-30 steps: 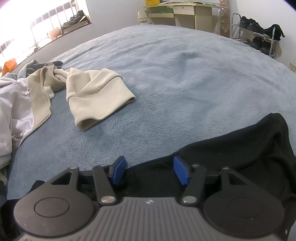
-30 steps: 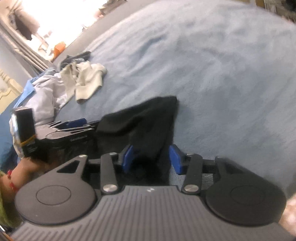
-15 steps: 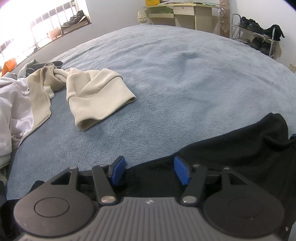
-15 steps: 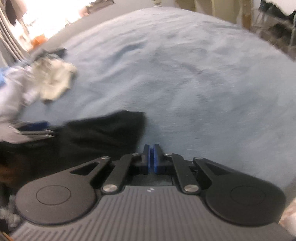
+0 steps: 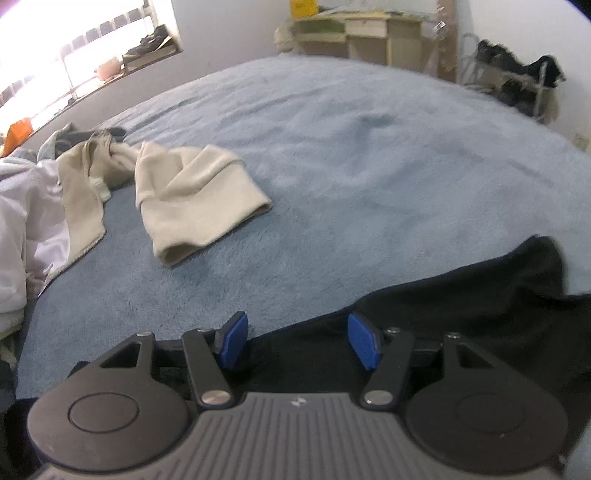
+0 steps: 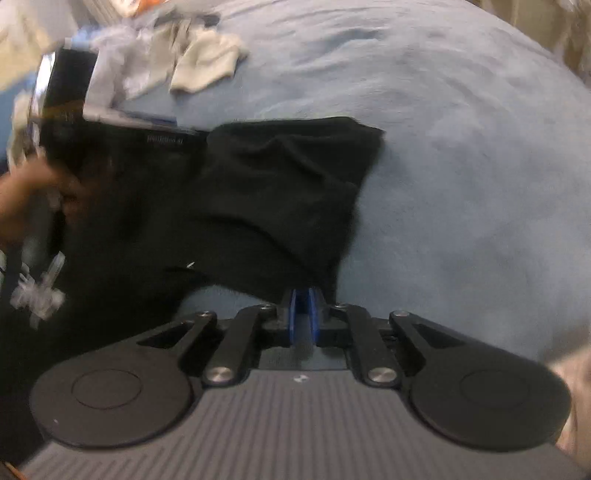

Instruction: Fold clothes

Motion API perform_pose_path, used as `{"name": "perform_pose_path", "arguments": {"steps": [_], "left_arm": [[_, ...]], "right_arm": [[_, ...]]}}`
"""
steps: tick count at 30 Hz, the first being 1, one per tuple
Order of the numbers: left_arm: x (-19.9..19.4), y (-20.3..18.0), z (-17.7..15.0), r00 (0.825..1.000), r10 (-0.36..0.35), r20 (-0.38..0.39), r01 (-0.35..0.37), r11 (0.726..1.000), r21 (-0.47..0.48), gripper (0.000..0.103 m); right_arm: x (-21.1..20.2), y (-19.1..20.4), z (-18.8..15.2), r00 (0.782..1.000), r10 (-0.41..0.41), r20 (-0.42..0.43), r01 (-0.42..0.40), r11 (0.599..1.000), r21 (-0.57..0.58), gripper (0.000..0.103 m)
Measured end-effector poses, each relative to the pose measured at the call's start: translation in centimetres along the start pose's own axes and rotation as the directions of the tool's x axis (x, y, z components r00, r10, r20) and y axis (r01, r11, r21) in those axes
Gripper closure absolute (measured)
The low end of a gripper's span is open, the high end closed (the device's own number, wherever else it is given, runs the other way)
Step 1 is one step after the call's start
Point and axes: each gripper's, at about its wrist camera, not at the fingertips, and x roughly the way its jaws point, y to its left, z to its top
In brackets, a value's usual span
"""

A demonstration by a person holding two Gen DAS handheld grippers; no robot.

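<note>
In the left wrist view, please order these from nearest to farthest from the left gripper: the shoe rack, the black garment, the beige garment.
From the left gripper:
1. black garment, directly under it and to the right.
2. beige garment, ahead on the left.
3. shoe rack, far right, by the wall.

Two close, downward views; shared bed [image 5: 369, 155]

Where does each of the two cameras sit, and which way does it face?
Left wrist: sits behind the left tongs, looking down across the blue bedspread towards a beige garment and a desk; only its open tongs show.
Right wrist: sits behind the right tongs, nearly shut at the edge of the black garment; the person's left hand shows, blurred.
Shared: the bedspread, the black garment and the beige garment.
</note>
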Motion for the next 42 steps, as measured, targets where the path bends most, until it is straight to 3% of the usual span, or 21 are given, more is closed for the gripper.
{"name": "perform_pose_path", "arguments": {"steps": [2,4,7,9,12,15,19,23,26,29,34,37,42], "left_arm": [[-1.9,-0.2,-0.4,0.998,-0.025,0.051,0.023,0.999,0.031,0.036],[-4.0,-0.8,-1.2,0.996,-0.037,0.085,0.032,0.997,0.068,0.035],[-6.7,-2.4,-2.9,0.988,-0.130,0.083,0.121,0.988,0.100,0.035],[-7.6,-4.0,-4.2,0.979,-0.194,0.057,0.186,0.975,0.126,0.035],[-8.1,-6.6,-6.3,0.971,-0.240,0.014,0.234,0.958,0.164,0.037],[-7.3,-7.9,-7.7,0.971,-0.237,-0.028,0.239,0.958,0.160,0.039],[-7.5,-7.6,-8.1,0.971,-0.236,-0.020,0.237,0.966,0.104,0.039],[-8.1,-7.4,-8.2,0.970,-0.241,-0.022,0.242,0.965,0.105,0.039],[-9.0,-7.0,-8.2,0.971,-0.239,-0.031,0.241,0.965,0.104,0.039],[-10.5,-5.6,-8.4,0.979,-0.197,-0.042,0.200,0.977,0.074,0.039],[-15.4,1.7,-10.0,0.998,-0.061,-0.032,0.057,0.992,-0.112,0.039],[-18.5,7.2,-12.3,0.998,0.046,-0.052,-0.056,0.978,-0.203,0.037],[-22.2,15.3,-18.4,0.971,0.177,-0.161,-0.219,0.929,-0.297,0.038]], "right_arm": [[-1.3,0.0,0.5,0.998,-0.067,0.003,0.067,0.998,-0.015,0.095],[-2.4,0.1,1.8,0.996,-0.064,0.058,0.065,0.998,-0.021,0.092],[-2.1,0.2,4.8,0.987,-0.053,0.154,0.058,0.998,-0.025,0.069],[-0.7,0.2,6.9,0.983,-0.020,0.183,0.027,0.999,-0.035,0.068],[3.0,0.1,9.7,0.992,0.066,0.112,-0.063,0.998,-0.026,0.068],[6.5,0.4,10.9,0.999,-0.025,0.048,0.027,0.998,-0.048,0.072],[8.2,0.5,12.6,0.982,-0.142,0.127,0.150,0.987,-0.060,0.073],[8.3,-0.4,13.4,0.974,-0.152,0.166,0.149,0.988,0.027,0.072],[5.0,0.6,12.5,0.972,-0.099,0.212,0.103,0.995,-0.007,0.071],[2.5,2.4,11.1,0.977,-0.028,0.211,0.051,0.993,-0.106,0.071],[-2.1,6.1,8.5,0.972,0.068,0.225,-0.025,0.982,-0.187,0.070],[-4.0,9.7,7.0,0.962,0.130,0.240,-0.079,0.974,-0.212,0.063],[-4.5,16.8,3.9,0.961,0.233,0.150,-0.188,0.946,-0.263,0.060]]}}
